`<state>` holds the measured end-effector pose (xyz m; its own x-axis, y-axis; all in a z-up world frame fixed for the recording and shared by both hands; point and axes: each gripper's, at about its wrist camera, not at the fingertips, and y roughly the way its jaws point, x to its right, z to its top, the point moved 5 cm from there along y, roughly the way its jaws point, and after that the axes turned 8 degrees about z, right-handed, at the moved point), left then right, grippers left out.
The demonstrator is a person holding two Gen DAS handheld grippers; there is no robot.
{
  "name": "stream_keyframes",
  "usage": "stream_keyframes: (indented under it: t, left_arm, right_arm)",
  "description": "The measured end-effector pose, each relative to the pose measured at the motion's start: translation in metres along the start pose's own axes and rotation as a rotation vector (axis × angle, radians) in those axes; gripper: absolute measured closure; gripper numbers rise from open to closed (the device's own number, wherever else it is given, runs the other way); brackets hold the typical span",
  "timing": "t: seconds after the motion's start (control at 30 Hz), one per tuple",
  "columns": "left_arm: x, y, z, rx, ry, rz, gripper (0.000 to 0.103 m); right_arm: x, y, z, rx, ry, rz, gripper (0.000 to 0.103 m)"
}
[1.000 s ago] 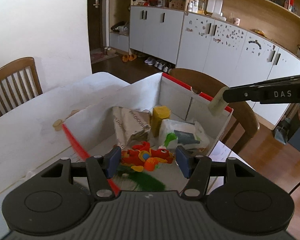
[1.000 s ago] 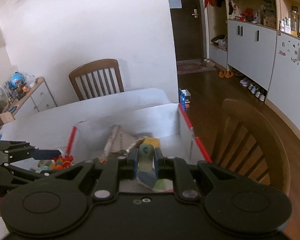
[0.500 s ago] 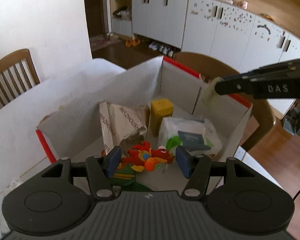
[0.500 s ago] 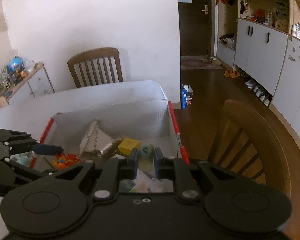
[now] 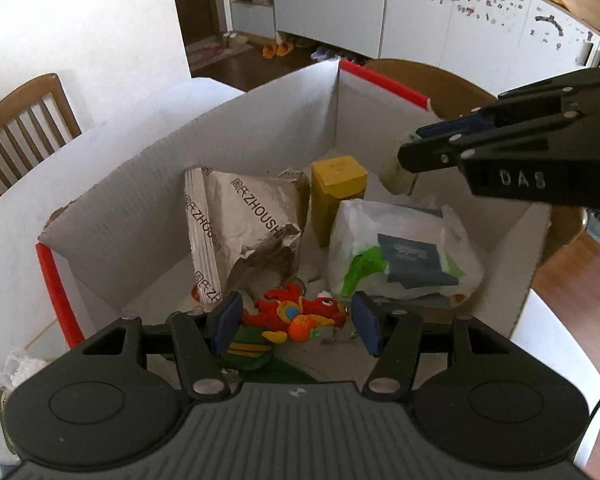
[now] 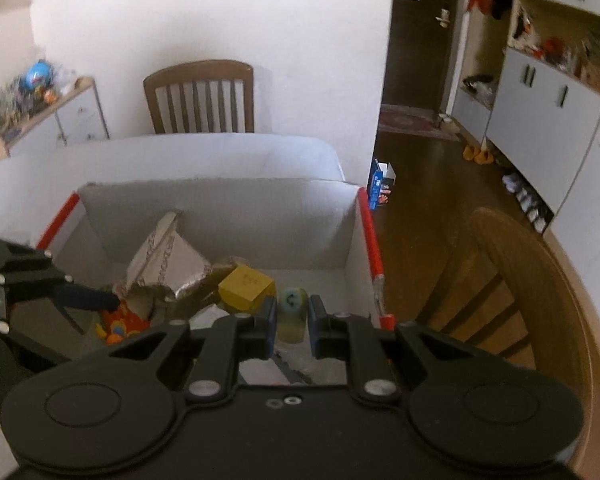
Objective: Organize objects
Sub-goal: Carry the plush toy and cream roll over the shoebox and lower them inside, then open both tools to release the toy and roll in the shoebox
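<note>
A white cardboard box point(image 5: 260, 128) with red edges stands open on the table. My left gripper point(image 5: 296, 320) hangs over its near side, shut on a red and orange toy point(image 5: 296, 314) with a green part below. From the right, my right gripper point(image 5: 406, 146) reaches over the box, shut on a small pale green object point(image 5: 396, 172). In the right wrist view that pale green object point(image 6: 293, 314), with a blue-green face on top, sits squeezed between the pads of the right gripper point(image 6: 293, 320). The left gripper point(image 6: 96, 310) shows at the left with the toy point(image 6: 120, 322).
Inside the box lie a silver foil bag point(image 5: 244, 216), a yellow carton point(image 5: 338, 192) and a white plastic bag point(image 5: 400, 252). Wooden chairs stand at the far side point(image 6: 200, 96) and right point(image 6: 512, 280) of the white table point(image 5: 40, 184). Cabinets line the wall.
Both grippers have come forward and down over the box, each still holding its object. The right gripper has rolled and now reaches farther in over the box's right side.
</note>
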<state>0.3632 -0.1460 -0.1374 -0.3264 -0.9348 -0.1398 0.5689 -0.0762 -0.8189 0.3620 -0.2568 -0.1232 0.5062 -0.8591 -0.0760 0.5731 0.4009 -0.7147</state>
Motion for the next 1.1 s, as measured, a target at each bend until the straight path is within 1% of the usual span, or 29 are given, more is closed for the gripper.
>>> stream_keyframes:
  t: [0.13,0.2,0.23,0.4,0.5,0.53,0.6,0.73,0.87,0.97,1.1]
  left_arm:
    - [0.002,0.007,0.001,-0.032,-0.004,0.011,0.044]
    - [0.002,0.011,0.002,-0.063,0.001,0.024,0.044]
    - [0.002,0.013,0.001,-0.074,0.002,0.017,0.043]
    - [0.005,0.015,0.001,-0.104,0.015,0.019,0.043]
    - [0.009,0.015,0.001,-0.115,0.023,0.023,0.043]
    - [0.01,0.015,0.002,-0.118,0.026,0.02,0.042]
    - [0.011,0.013,0.001,-0.119,0.023,0.016,0.036]
    - [0.01,0.011,0.001,-0.109,0.008,0.019,0.032]
    - [0.007,0.004,-0.001,-0.089,-0.031,0.011,0.032]
    - [0.006,-0.003,0.0,-0.058,-0.056,0.007,0.031]
    - [0.0,-0.018,0.001,-0.009,-0.09,0.003,0.031]
  right_arm:
    - [-0.006,0.009,-0.004,-0.026,-0.059,0.001,0.089]
    - [-0.006,0.012,-0.006,-0.037,-0.059,0.008,0.089]
    - [-0.006,0.014,-0.006,-0.04,-0.059,0.014,0.089]
    - [-0.004,0.016,-0.007,-0.052,-0.058,0.036,0.088]
    - [-0.004,0.016,-0.007,-0.057,-0.048,0.05,0.085]
    - [-0.004,0.016,-0.007,-0.057,-0.046,0.052,0.083]
    - [-0.004,0.015,-0.007,-0.062,-0.042,0.056,0.082]
    - [0.001,0.009,-0.008,-0.06,-0.013,0.072,0.078]
    - [0.002,-0.001,-0.01,-0.049,0.002,0.092,0.07]
    - [0.002,-0.009,-0.012,-0.045,0.024,0.107,0.067]
    - [0.002,-0.02,-0.014,-0.038,0.047,0.127,0.065]
